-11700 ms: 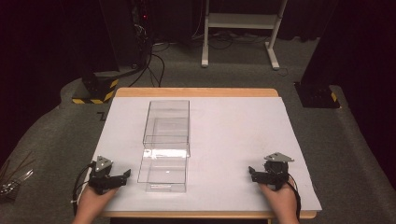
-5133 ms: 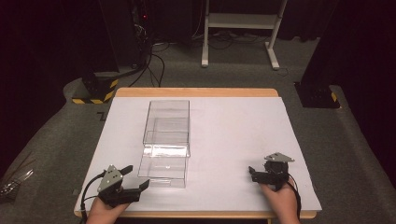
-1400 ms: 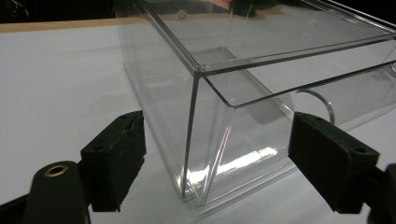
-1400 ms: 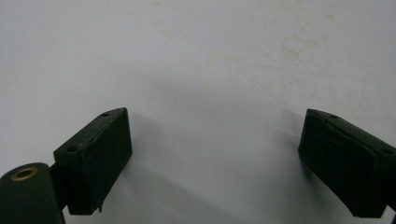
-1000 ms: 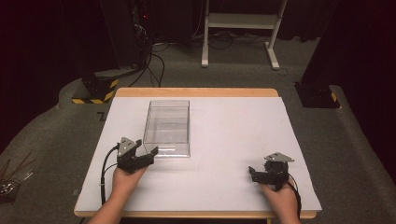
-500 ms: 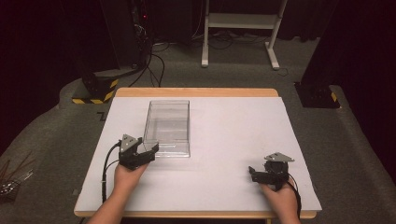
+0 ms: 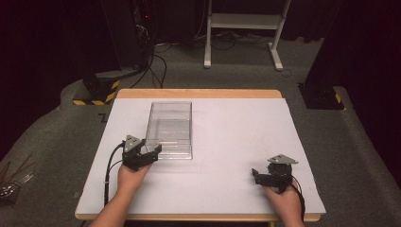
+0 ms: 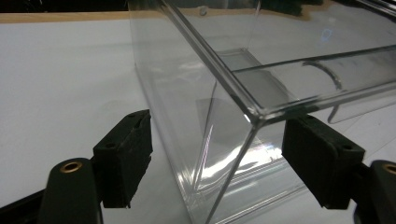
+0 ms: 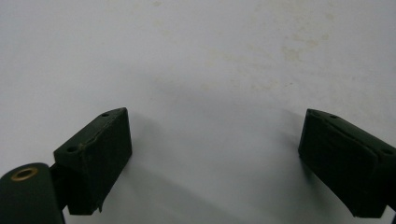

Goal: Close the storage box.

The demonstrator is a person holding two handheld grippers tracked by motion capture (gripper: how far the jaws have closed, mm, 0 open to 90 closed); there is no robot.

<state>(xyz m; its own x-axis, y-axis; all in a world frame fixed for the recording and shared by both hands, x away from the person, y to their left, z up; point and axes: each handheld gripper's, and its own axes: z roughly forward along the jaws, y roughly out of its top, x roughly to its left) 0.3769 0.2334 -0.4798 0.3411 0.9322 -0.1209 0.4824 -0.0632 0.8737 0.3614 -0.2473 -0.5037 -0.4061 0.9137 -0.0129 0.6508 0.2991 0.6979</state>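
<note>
Jaws of the left gripper (image 8: 210, 182) have just been closing around the near corner of the clear rectangular plastic box (image 7: 170, 128), pads not yet touching, so a grasp looks imminent, while the right gripper (image 7: 261, 177) rests open on the white table sheet (image 7: 236, 142), well apart.

lab or test room, dark curtained walls, grey carpet floor (image 7: 61, 142), wooden table (image 7: 198, 93) under white sheet (image 7: 227, 142), equipment rack with cables (image 7: 142, 28) far left, white stand frame (image 7: 246, 23) far centre, hazard-striped bases (image 7: 97, 92)
</note>
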